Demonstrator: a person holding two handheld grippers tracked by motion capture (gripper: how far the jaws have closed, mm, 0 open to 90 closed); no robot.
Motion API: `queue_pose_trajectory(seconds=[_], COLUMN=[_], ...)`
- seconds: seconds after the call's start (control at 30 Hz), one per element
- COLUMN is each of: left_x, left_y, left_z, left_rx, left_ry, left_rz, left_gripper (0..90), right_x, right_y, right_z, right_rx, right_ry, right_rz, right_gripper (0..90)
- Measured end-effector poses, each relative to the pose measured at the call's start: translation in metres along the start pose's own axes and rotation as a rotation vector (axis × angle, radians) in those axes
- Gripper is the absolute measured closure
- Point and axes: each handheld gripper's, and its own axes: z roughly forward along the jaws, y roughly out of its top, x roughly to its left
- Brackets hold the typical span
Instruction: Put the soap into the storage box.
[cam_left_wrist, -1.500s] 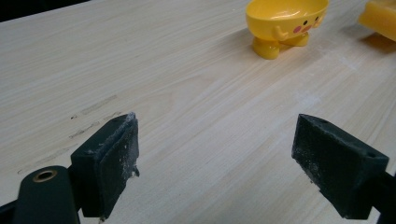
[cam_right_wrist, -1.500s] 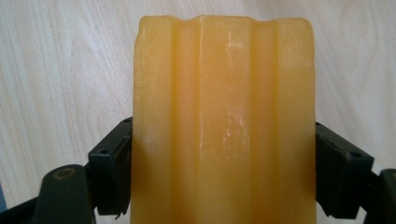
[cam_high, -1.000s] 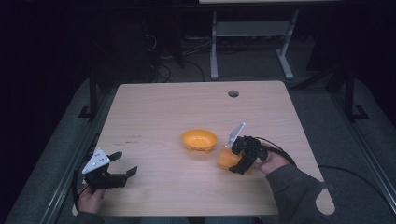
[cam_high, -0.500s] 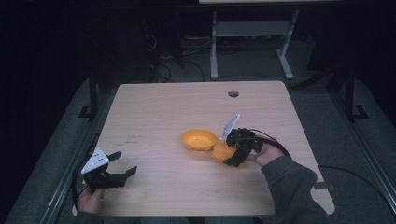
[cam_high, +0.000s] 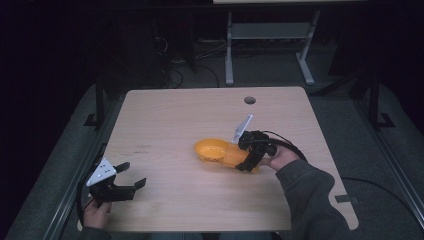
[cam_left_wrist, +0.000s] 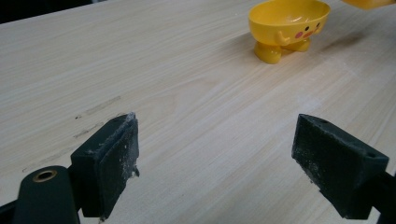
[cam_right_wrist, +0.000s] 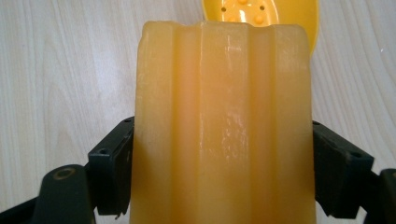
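Pale wooden table (cam_high: 165, 125), dark room: soap bar arriving at its dish.

Clamped between the right gripper (cam_high: 248, 152) jaws, the ribbed translucent orange soap bar (cam_right_wrist: 224, 126) hangs just beside the yellow duck-faced plastic soap dish (cam_high: 212, 150), near its rim. Released off-centre, it could likely tip the small-footed dish or slide onto the wood. That forearm reaches in, jaws angled leftward; the left gripper (cam_high: 120, 184) rests spread wide, empty, well apart.
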Motion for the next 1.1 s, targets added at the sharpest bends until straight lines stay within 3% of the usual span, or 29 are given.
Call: queue_pose_trajectory(seconds=[0.43,0.7,1.1], left_x=[0.001,0.000,0.002], left_y=[0.000,0.000,0.000], left_z=[-0.001,0.000,0.000], left_rx=[0.000,0.000,-0.011], left_ry=[0.004,0.003,0.007], left_rz=[-0.003,-0.006,-0.009], left_gripper=[14.3,14.3,14.3], right_x=[-0.006,-0.010,-0.018], right_y=[0.020,0.029,0.043], right_z=[-0.006,-0.006,-0.011], right_rx=[-0.030,-0.010,-0.035], right_ry=[0.005,-0.004,0.004], right_rz=[-0.031,-0.040,-0.053], right_gripper=[20.8,20.7,20.8])
